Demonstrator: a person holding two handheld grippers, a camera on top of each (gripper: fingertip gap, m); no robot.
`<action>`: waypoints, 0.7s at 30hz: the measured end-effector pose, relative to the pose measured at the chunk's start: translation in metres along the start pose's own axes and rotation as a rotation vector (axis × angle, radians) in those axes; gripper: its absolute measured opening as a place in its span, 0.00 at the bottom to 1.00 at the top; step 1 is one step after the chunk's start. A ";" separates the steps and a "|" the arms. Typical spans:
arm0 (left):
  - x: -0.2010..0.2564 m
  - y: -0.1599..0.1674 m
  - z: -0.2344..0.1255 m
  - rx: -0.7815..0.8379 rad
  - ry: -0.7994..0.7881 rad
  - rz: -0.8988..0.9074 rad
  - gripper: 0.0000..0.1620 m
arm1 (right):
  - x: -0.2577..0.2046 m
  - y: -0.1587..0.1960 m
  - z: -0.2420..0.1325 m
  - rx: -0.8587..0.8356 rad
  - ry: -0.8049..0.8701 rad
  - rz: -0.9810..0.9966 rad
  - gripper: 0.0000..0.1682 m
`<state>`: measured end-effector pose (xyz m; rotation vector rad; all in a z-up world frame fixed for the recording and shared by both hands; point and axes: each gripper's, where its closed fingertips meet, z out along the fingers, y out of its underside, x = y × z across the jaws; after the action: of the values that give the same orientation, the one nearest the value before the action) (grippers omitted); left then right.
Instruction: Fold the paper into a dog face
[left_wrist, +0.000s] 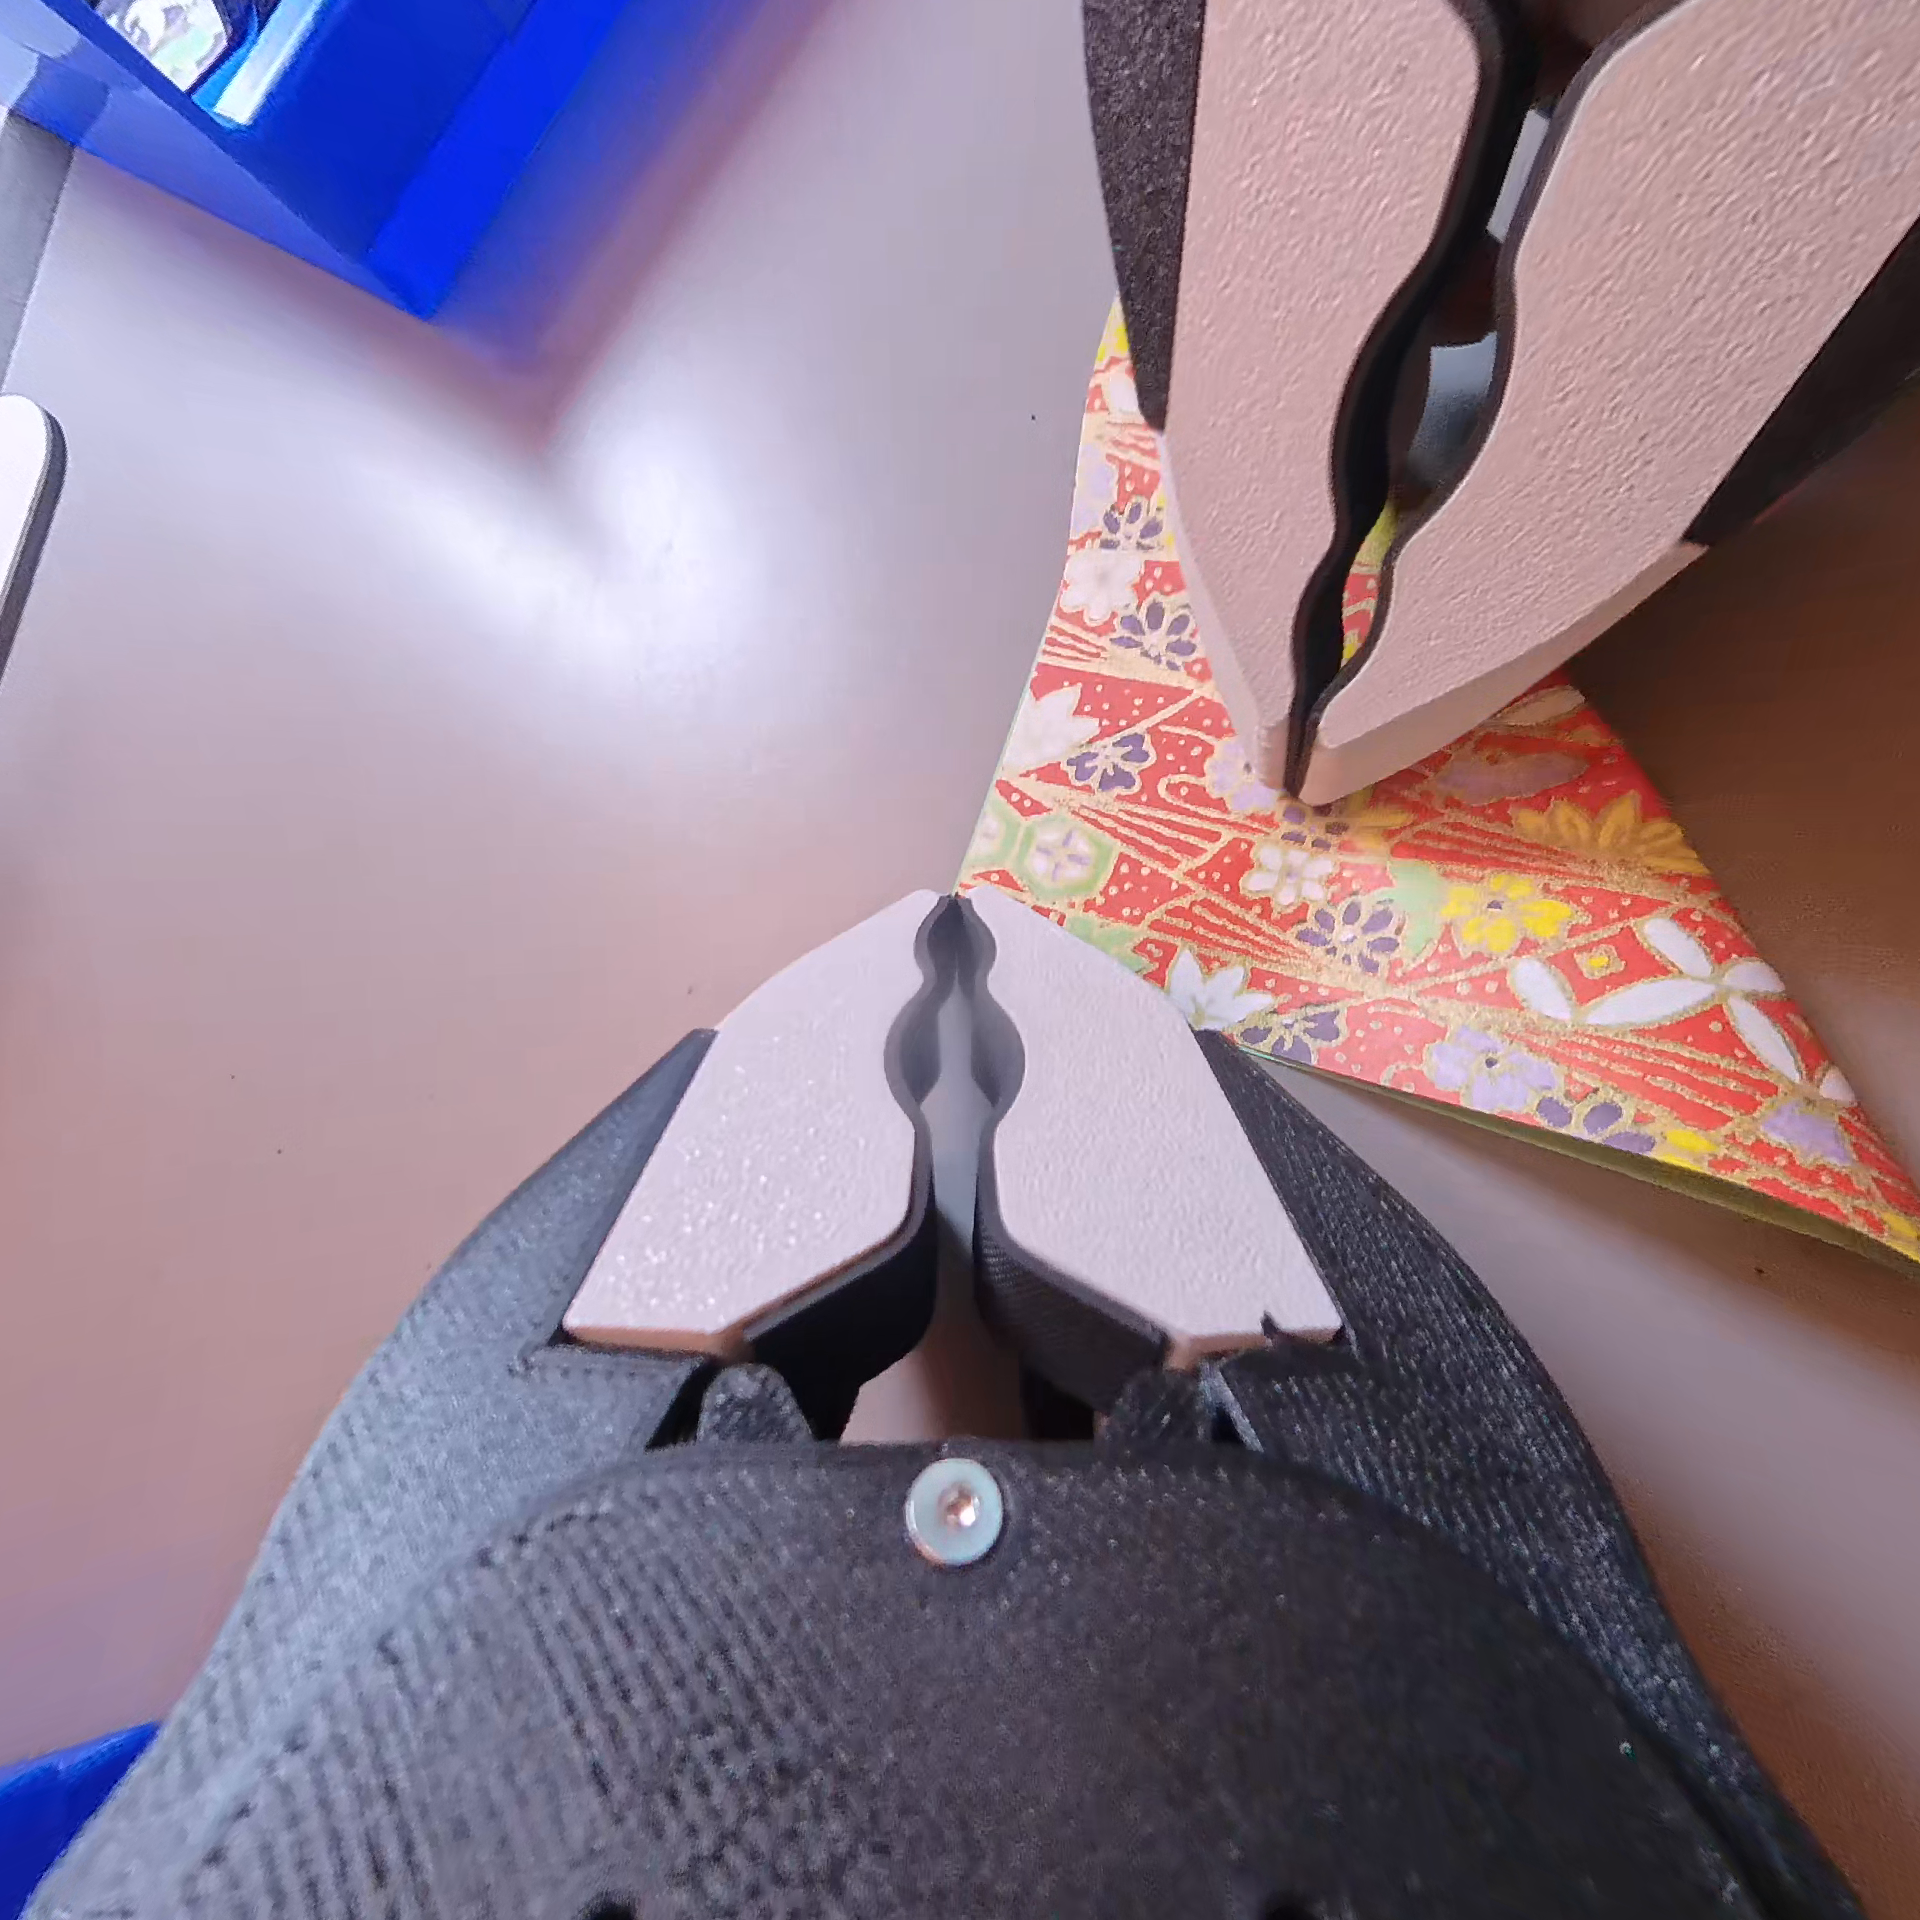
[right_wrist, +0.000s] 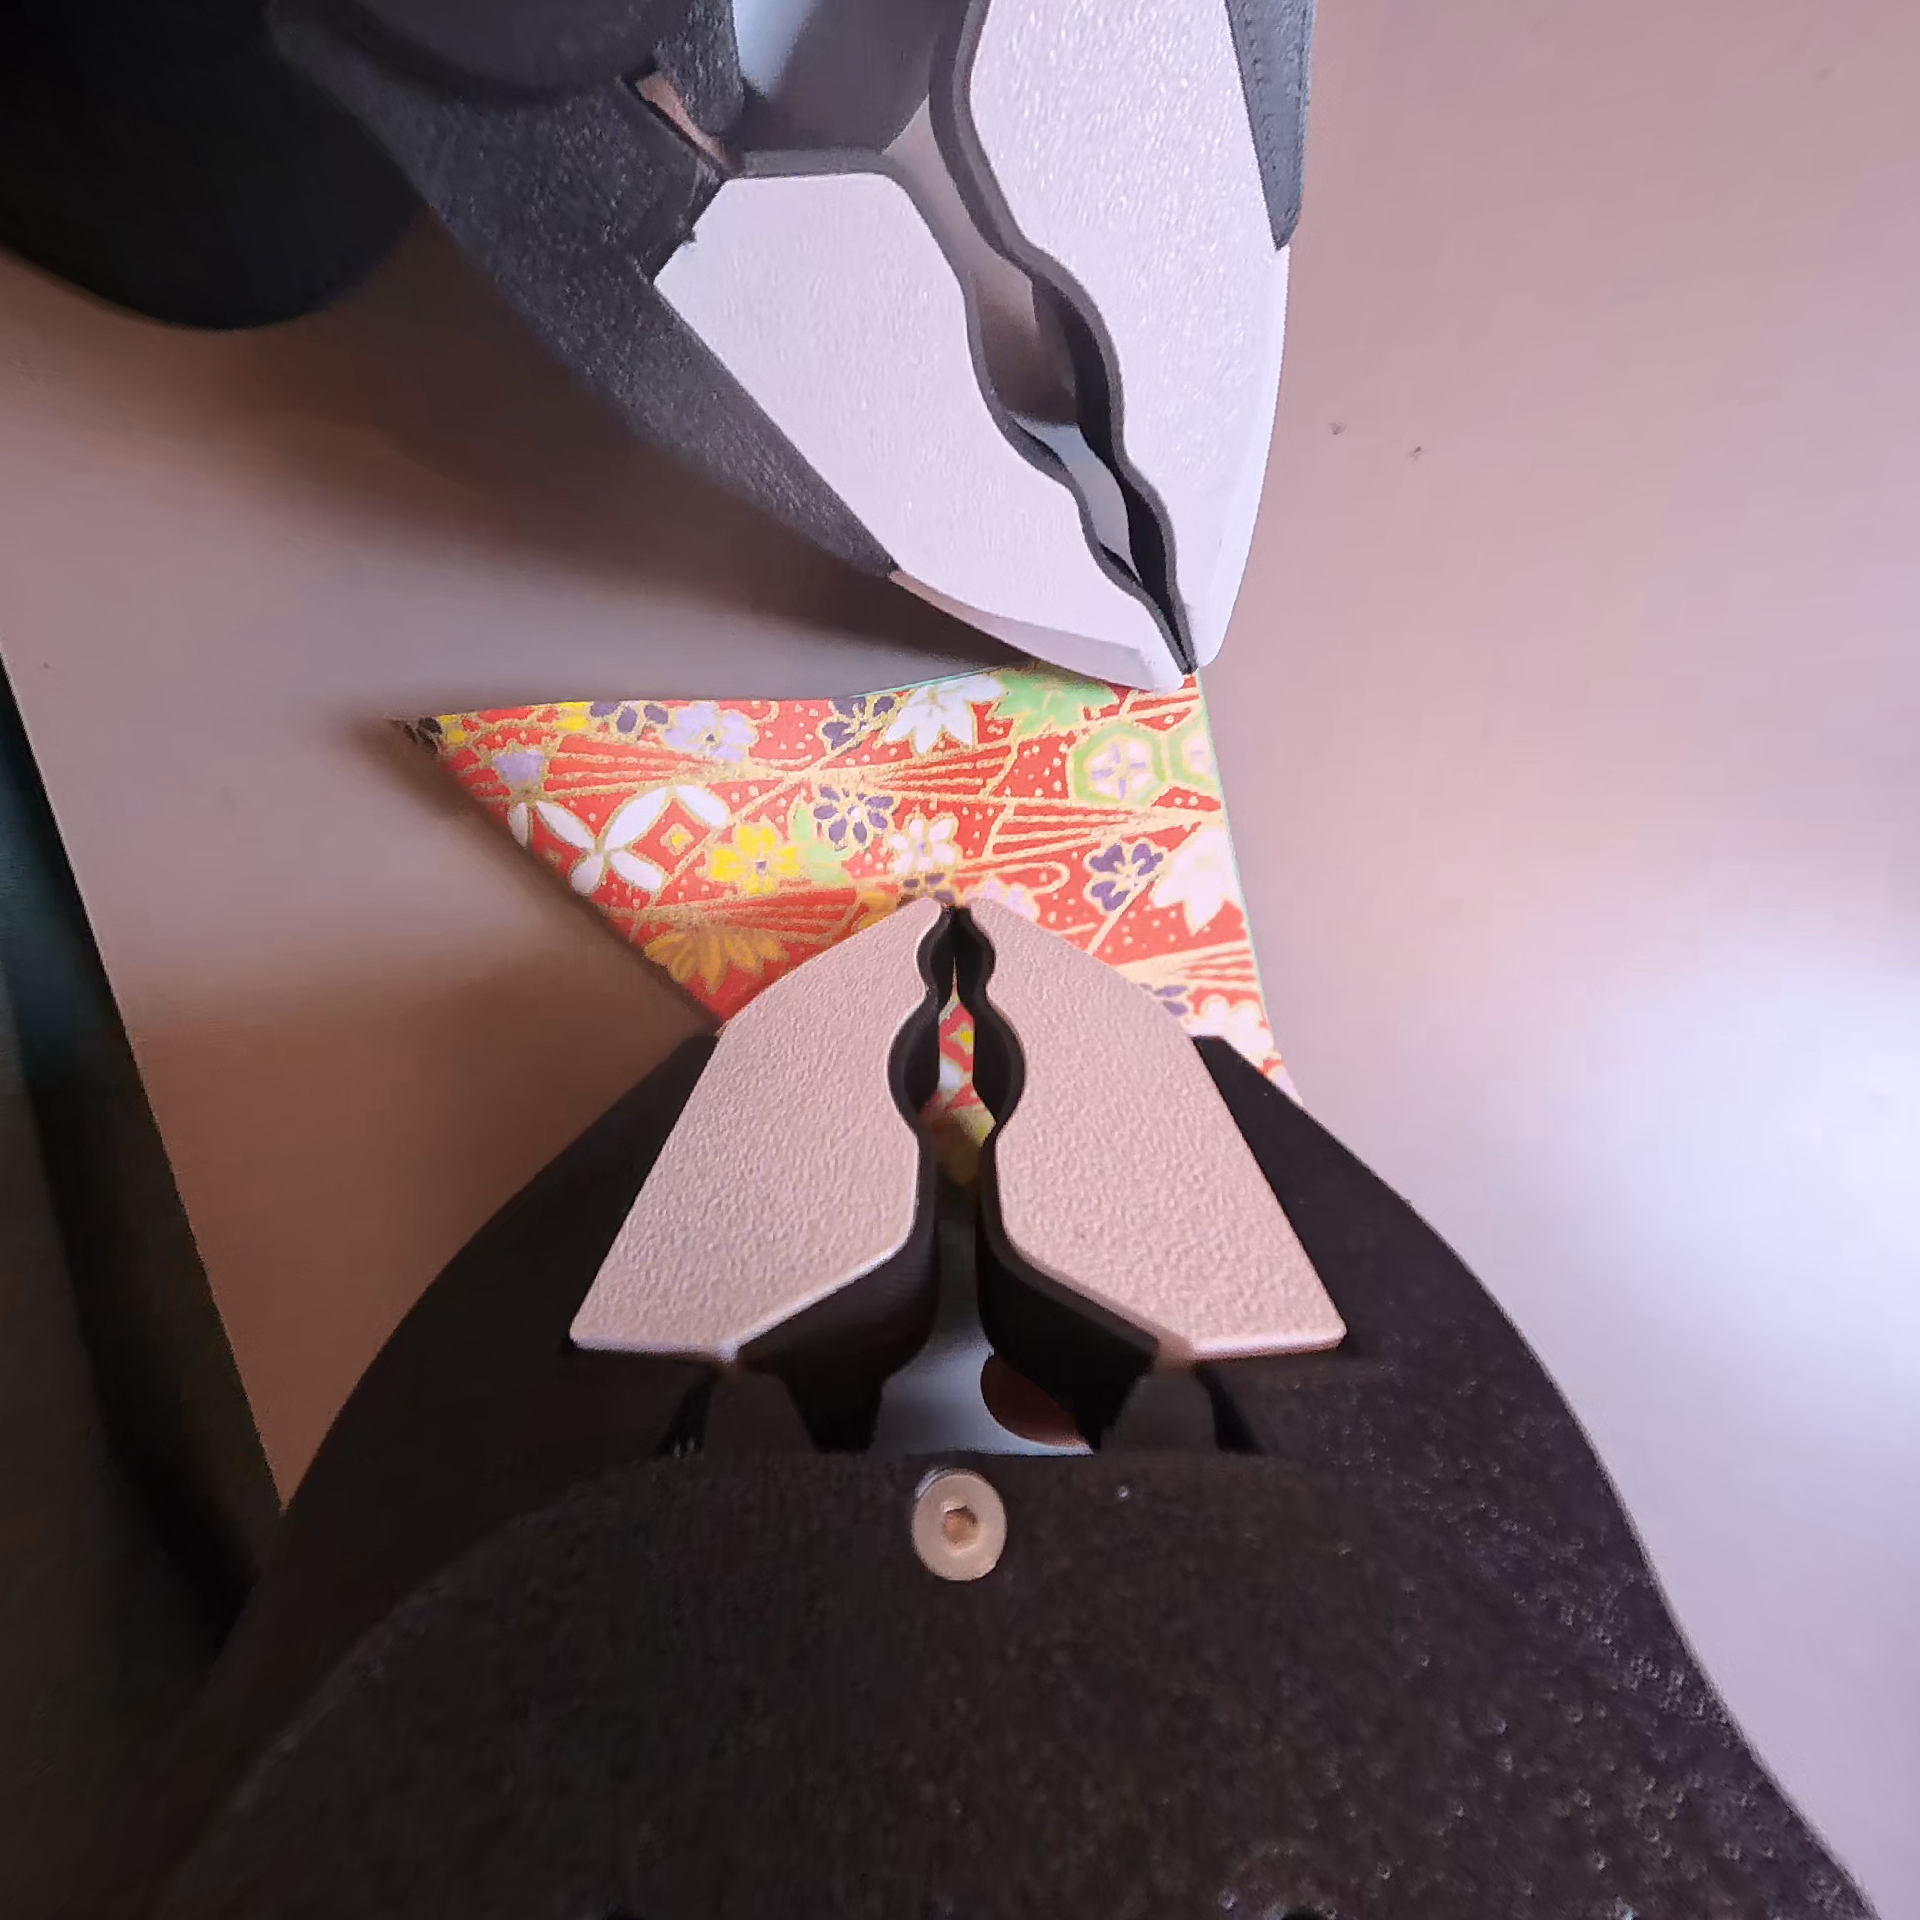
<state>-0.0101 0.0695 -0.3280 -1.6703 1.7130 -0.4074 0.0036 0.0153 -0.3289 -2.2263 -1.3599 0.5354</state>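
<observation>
The paper (left_wrist: 1455, 935) is red with a floral and gold pattern. It is folded into a triangle with a green underside edge and lies flat on the grey table. In the left wrist view my left gripper (left_wrist: 956, 906) is shut, its tips touching the paper's near-left corner. My right gripper (left_wrist: 1304, 779) comes down from above, shut, with its tips pressing on the middle of the paper. In the right wrist view the right gripper (right_wrist: 954, 916) is shut over the paper (right_wrist: 831, 800), and the left gripper (right_wrist: 1184, 665) is shut at the paper's far right corner.
A blue box (left_wrist: 312, 177) stands at the far left of the table (left_wrist: 520, 727). A pale flat object (left_wrist: 21, 499) pokes in at the left edge. A dark strip (right_wrist: 62, 1143) borders the table on the left in the right wrist view. Across from one pair of fingers to the other is roughly 6 cm.
</observation>
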 end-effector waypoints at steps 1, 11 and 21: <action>0.000 0.000 0.000 0.000 0.000 0.000 0.00 | -0.001 0.001 -0.001 0.002 0.001 0.003 0.00; 0.000 0.000 0.000 0.002 0.001 0.004 0.00 | -0.007 0.011 -0.007 0.003 0.008 0.022 0.00; 0.000 0.000 0.000 0.002 0.003 0.004 0.00 | -0.010 0.018 -0.012 -0.003 0.004 0.043 0.00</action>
<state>-0.0101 0.0692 -0.3281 -1.6655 1.7178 -0.4094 0.0186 -0.0028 -0.3287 -2.2618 -1.3146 0.5445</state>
